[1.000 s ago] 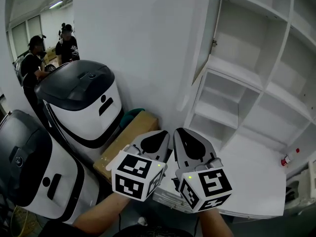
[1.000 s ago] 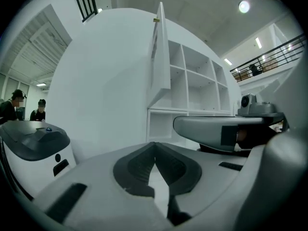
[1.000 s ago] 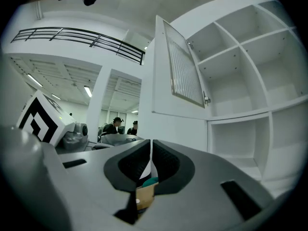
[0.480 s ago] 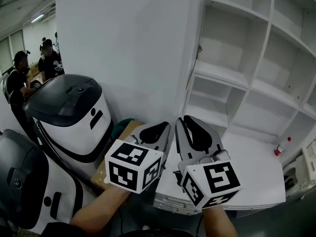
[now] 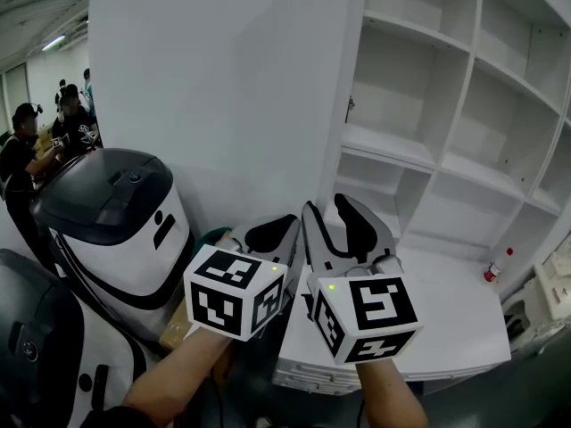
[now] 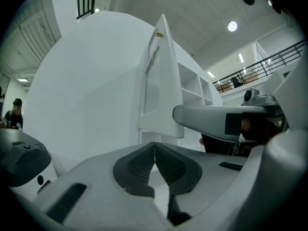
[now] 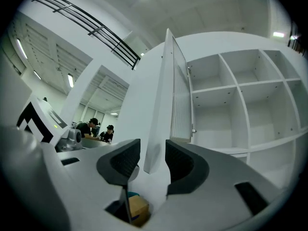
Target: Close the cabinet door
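The tall white cabinet door (image 5: 223, 96) stands open, swung out to the left of the empty white shelves (image 5: 428, 123). Both grippers hover side by side low in the head view, in front of the door's lower edge and touching nothing. My left gripper (image 5: 268, 232) is shut, its dark pads meeting with nothing between them (image 6: 155, 148). My right gripper (image 5: 326, 210) is opening: a gap shows between its pads (image 7: 152, 160), and only the distant door edge (image 7: 163, 105) appears through it. The left gripper view shows the door edge-on (image 6: 161, 81).
Two white-and-black machines (image 5: 116, 212) stand at the left with a cardboard box (image 7: 137, 208) beside them. A low white platform (image 5: 446, 319) lies under the shelves, with a small red-capped bottle (image 5: 493, 271) on it. People (image 5: 53, 141) stand far off at the left.
Both grippers have risen in front of the door. The right gripper's jaws, shut before, have opened. The left gripper stays shut.
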